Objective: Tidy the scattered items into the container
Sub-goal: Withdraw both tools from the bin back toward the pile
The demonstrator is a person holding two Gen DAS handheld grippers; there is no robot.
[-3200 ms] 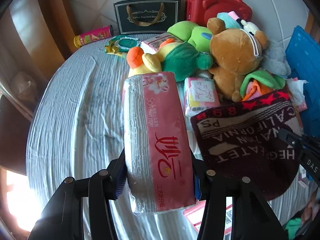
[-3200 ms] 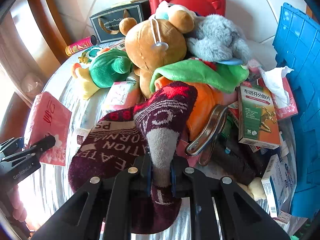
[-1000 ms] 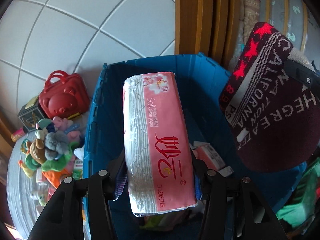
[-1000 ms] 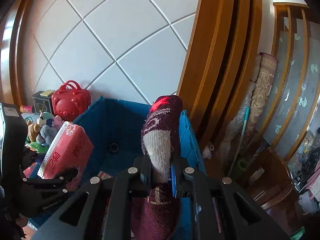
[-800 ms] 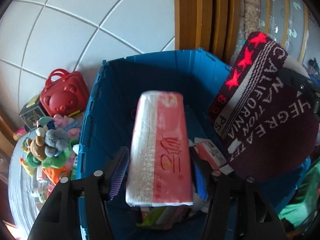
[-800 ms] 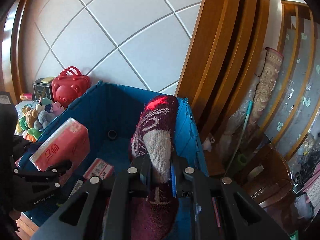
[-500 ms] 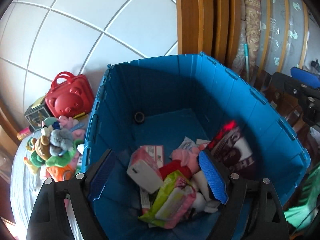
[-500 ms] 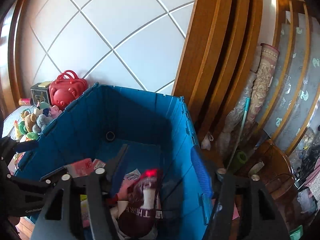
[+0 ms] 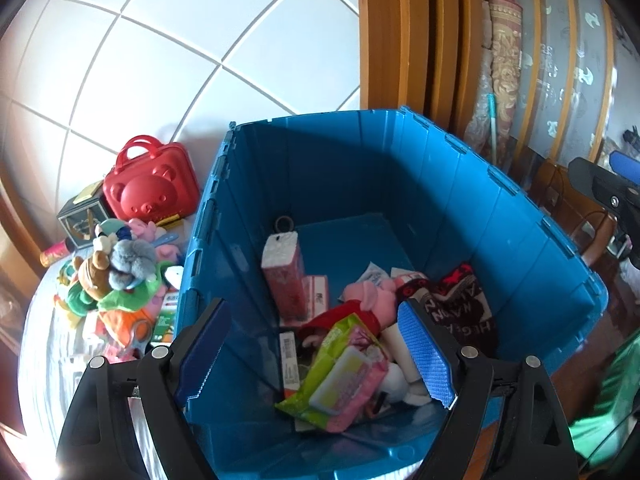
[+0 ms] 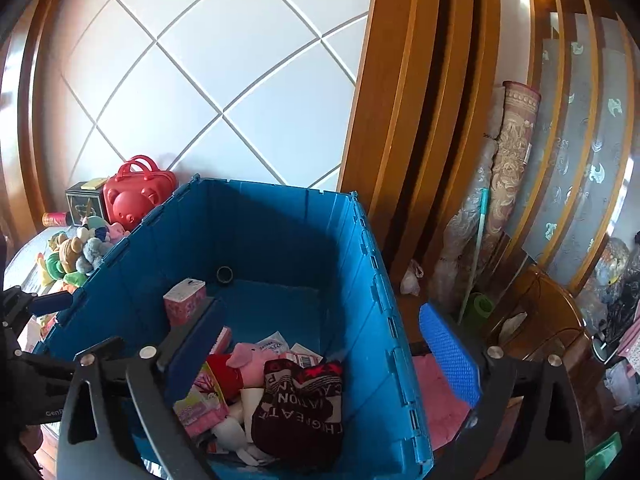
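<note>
Blue crate (image 9: 500, 208) holds the pink tissue pack (image 9: 282, 276) at its left wall and the maroon sock (image 10: 304, 404) near right — I see my left gripper (image 9: 316, 360) wide and empty, right gripper (image 10: 320, 356) opening, nothing between.

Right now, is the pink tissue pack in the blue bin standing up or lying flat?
Standing up: the pink tissue pack rests on end against the blue bin's left wall, above the items lying around it.
</note>
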